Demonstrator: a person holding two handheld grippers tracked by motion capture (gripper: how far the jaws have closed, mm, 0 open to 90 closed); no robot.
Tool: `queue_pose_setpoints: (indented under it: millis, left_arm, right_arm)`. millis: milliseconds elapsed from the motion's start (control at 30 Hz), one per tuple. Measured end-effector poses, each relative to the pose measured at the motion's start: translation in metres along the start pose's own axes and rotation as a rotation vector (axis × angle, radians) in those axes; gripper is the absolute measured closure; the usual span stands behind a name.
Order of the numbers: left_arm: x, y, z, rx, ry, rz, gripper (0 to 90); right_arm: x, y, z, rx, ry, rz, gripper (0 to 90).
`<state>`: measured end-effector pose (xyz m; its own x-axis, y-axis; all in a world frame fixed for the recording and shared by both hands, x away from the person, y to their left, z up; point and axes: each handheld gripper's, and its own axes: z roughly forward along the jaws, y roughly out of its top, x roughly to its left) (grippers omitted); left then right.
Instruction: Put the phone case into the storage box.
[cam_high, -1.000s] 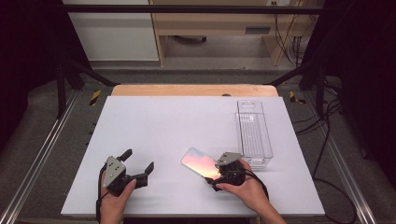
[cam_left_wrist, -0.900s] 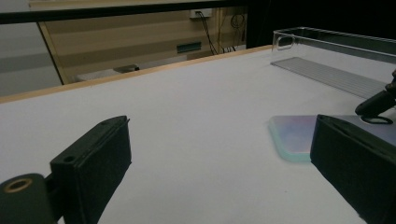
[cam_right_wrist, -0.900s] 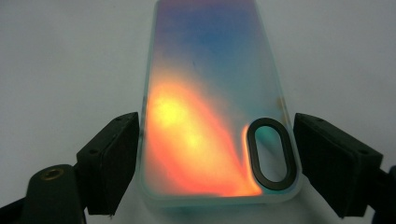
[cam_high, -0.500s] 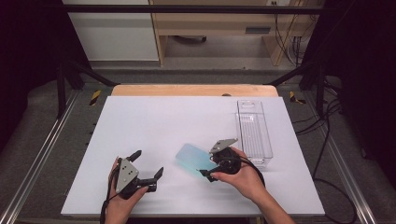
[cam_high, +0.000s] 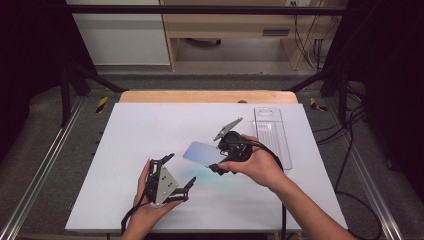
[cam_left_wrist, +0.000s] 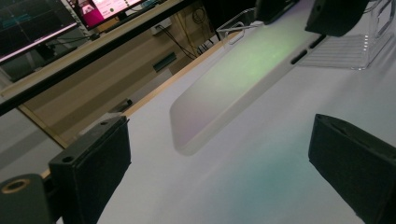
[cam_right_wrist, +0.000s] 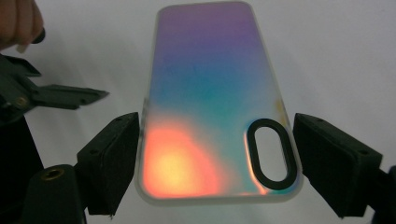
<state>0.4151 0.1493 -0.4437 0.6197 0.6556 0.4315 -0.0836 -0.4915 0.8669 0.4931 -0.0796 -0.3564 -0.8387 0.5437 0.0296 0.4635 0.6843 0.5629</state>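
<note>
The right gripper (cam_high: 216, 167) is clamped across the width of the iridescent phone case (cam_right_wrist: 215, 102), its two pads pressing the long edges at the camera-cutout end, and holds the case clear above the white table (cam_high: 150, 130), tilted, with its free end pointing toward the left gripper (cam_high: 175, 172). The left gripper rests low over the table near the person's side with its jaws spread wide and nothing between them. A clear plastic tray (cam_high: 272, 132) lies on the table just beyond the right hand (cam_high: 257, 167)
</note>
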Motion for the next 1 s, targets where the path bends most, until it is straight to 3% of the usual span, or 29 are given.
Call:
queue_pose_setpoints:
  millis: [167,367,467,767,1000]
  left_arm:
    - [0.003,0.009,0.018,-0.008,0.038,0.071,7.1]
    - [-0.002,0.005,0.02,-0.003,0.083,0.161,10.5]
    - [-0.001,0.003,0.016,-0.011,0.105,0.164,12.3]
    - [0.002,-0.001,0.014,-0.006,0.11,0.163,18.0]
    - [0.001,-0.002,0.012,0.001,0.128,0.206,26.1]
  right_arm:
    - [-0.001,0.013,-0.01,0.024,-0.013,-0.009,17.8]
    - [0.005,0.022,-0.01,0.044,-0.012,-0.031,17.8]
    - [0.012,0.027,-0.007,0.054,-0.008,-0.045,17.8]
    - [0.021,0.034,0.0,0.075,-0.007,-0.075,17.7]
    - [0.02,0.039,-0.001,0.079,0.006,-0.074,17.7]
